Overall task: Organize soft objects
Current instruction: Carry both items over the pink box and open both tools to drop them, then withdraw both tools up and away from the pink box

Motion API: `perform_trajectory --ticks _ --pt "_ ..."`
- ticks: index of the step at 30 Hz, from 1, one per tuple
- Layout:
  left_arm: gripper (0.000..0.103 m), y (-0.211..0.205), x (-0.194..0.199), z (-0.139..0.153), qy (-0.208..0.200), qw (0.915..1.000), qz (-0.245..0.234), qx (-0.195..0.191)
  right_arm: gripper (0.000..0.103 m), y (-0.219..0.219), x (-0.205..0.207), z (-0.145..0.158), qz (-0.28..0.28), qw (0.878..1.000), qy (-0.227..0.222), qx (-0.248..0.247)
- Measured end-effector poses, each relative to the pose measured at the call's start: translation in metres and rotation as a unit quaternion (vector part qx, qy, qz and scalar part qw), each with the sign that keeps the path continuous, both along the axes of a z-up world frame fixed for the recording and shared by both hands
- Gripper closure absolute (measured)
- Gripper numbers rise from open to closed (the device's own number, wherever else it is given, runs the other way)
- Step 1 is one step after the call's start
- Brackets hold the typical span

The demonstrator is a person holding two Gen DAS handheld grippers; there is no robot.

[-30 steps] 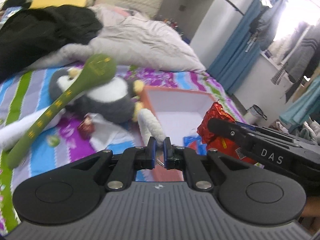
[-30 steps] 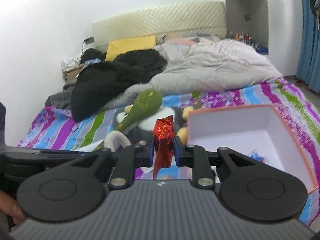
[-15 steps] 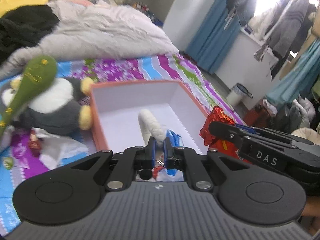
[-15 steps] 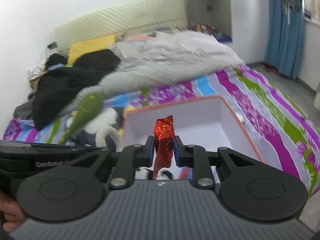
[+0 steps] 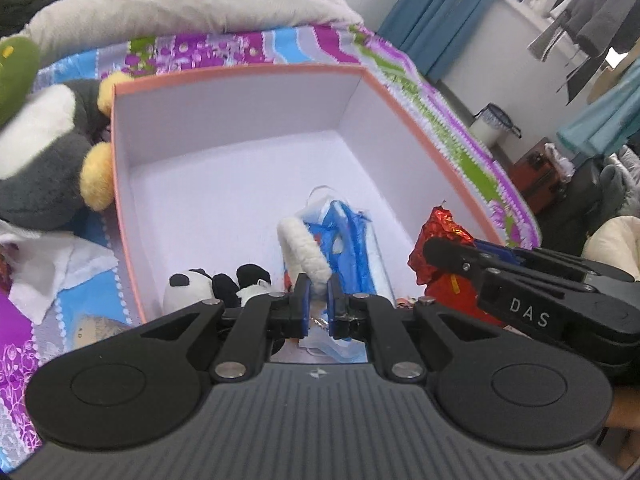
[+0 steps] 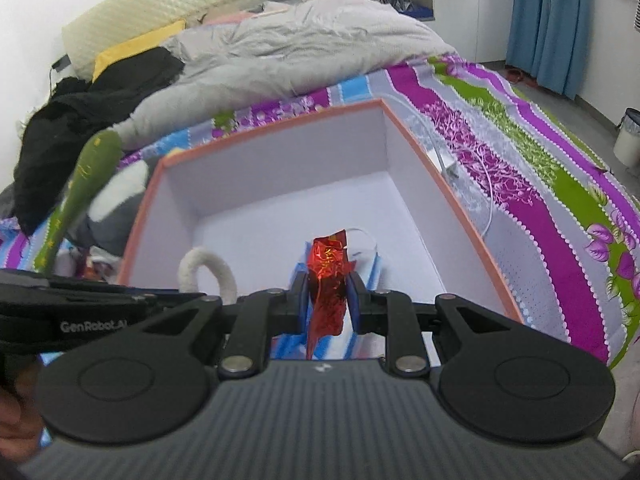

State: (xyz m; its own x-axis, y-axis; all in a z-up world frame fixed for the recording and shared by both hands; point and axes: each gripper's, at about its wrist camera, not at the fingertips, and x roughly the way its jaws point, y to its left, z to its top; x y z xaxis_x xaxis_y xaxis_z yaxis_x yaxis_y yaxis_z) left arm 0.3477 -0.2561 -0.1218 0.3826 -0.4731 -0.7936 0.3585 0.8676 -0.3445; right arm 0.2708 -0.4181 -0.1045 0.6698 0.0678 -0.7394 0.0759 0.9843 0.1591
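Observation:
An open box (image 5: 120,168) (image 6: 448,184) with an orange rim and white inside lies on the striped bedspread. My left gripper (image 5: 317,300) is shut on a white fuzzy loop (image 5: 300,248) (image 6: 208,272) and hangs over the box's near end. My right gripper (image 6: 329,300) is shut on a crinkled red foil packet (image 6: 330,276) (image 5: 440,236), also above the box. Inside the box lie blue and white face masks (image 5: 352,236) and a small panda plush (image 5: 200,284).
A grey and white penguin plush (image 5: 44,148) (image 6: 116,204) and a green stick-shaped plush (image 6: 86,184) lie left of the box. A grey duvet (image 6: 300,52) and black clothes (image 6: 92,96) cover the bed's far end. A white cable (image 6: 484,184) runs right of the box.
Both grippers have swung right and downward over the box, each keeping its hold. The box's inside now fills both views and the panda plush has come into sight.

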Motion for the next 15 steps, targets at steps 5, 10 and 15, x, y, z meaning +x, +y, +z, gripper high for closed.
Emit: perform_trajectory --ticks 5,10,15 --pt "0.093 -0.012 0.005 -0.015 0.005 0.9998 -0.002 0.018 0.077 -0.006 0.007 -0.010 0.002 1.000 0.011 -0.006" --pt "0.073 -0.013 0.006 -0.014 0.008 0.9998 0.003 0.019 0.037 -0.013 0.002 0.001 -0.010 1.000 -0.004 0.004" --pt "0.073 -0.003 -0.005 0.013 -0.026 0.9994 0.010 0.020 0.036 -0.010 -0.010 0.026 -0.016 0.999 -0.031 0.000"
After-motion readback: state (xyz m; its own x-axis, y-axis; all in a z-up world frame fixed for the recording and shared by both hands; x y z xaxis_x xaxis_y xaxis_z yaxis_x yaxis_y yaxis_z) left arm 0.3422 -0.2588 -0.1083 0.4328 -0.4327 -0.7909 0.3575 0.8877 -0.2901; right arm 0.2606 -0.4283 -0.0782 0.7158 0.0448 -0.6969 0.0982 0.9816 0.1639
